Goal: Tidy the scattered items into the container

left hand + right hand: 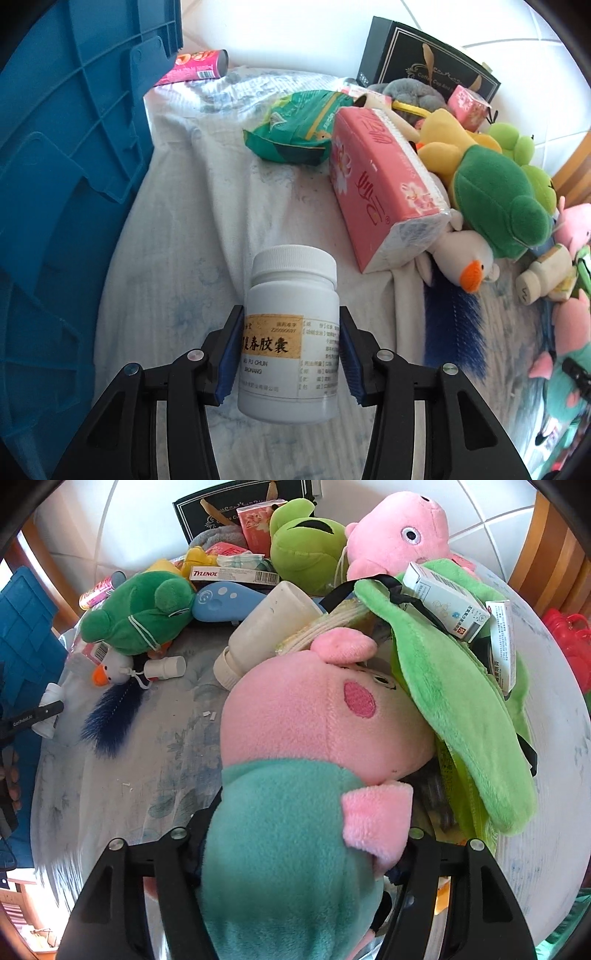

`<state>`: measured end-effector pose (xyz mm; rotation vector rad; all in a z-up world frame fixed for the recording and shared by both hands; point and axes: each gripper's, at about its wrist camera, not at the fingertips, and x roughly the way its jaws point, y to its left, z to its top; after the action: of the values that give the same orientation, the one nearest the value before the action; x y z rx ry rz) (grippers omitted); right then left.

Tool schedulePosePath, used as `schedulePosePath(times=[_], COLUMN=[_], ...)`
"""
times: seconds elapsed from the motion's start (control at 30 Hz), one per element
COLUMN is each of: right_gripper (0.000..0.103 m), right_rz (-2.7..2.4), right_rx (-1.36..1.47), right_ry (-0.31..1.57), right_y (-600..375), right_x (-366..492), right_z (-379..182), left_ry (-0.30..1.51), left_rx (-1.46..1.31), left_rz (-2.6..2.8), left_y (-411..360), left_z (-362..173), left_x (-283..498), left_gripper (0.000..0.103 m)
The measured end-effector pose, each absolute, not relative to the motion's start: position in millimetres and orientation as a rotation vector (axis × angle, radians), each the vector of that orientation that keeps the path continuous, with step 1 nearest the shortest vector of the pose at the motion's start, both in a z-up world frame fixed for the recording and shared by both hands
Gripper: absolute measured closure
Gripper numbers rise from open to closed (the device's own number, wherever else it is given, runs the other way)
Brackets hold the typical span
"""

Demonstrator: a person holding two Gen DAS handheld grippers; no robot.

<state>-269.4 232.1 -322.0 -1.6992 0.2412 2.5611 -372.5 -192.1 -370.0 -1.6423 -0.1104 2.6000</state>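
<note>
In the left wrist view my left gripper point(290, 354) is shut on a white medicine bottle point(291, 332) with a yellow label, held upright above the cloth-covered table point(192, 206). The blue plastic container point(62, 166) stands close at the left. In the right wrist view my right gripper point(295, 864) is shut on a pink pig plush in a teal shirt point(295, 782), whose body fills the space between the fingers and hides the pads. The container shows at the far left point(26, 627).
A pink tissue pack point(376, 177), a green snack bag point(295, 129), a pink can point(195, 66), a green turtle plush point(498, 199), a black box point(424, 59). Second pig plush point(399, 539), frog plush point(306, 546), Tylenol box point(232, 575), white bottle point(266, 627), medicine boxes point(443, 602).
</note>
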Motion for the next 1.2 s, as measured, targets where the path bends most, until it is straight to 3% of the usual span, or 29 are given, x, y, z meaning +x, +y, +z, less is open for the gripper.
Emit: schedulePosePath(times=[0.5, 0.6, 0.67, 0.93, 1.03, 1.1, 1.2], right_gripper=[0.037, 0.037, 0.037, 0.037, 0.037, 0.037, 0.037], right_rz=[2.647, 2.665, 2.670, 2.660, 2.653, 2.651, 2.650], right_rx=[-1.655, -1.644, -1.640, -1.639, -1.638, -1.637, -1.636], right_ry=[0.256, 0.258, 0.260, 0.272, 0.279, 0.283, 0.292], right_y=[216.3, 215.3, 215.2, 219.7, 222.3, 224.3, 226.7], right_x=[-243.3, -237.4, -234.4, -225.1, -222.4, -221.4, -221.0], right_z=[-290.6, -285.1, -283.0, -281.9, -282.3, -282.2, -282.9], left_ry=[-0.089, -0.100, -0.097, -0.103, -0.086, -0.060, -0.071], left_rx=[-1.669, -1.676, -1.687, -1.703, -1.758, -1.790, -1.774], left_rz=[2.602, 2.607, 2.607, 2.551, 2.520, 2.514, 2.515], left_y=[-209.5, -212.0, -211.4, -189.2, -182.1, -179.7, -179.9], left_z=[-367.0, -370.2, -373.2, -385.9, -399.1, -405.8, -404.6], left_x=[-344.1, -342.5, -345.3, -373.8, -381.9, -384.1, -382.7], left_gripper=[0.066, 0.053, 0.030, 0.028, 0.035, 0.057, 0.058])
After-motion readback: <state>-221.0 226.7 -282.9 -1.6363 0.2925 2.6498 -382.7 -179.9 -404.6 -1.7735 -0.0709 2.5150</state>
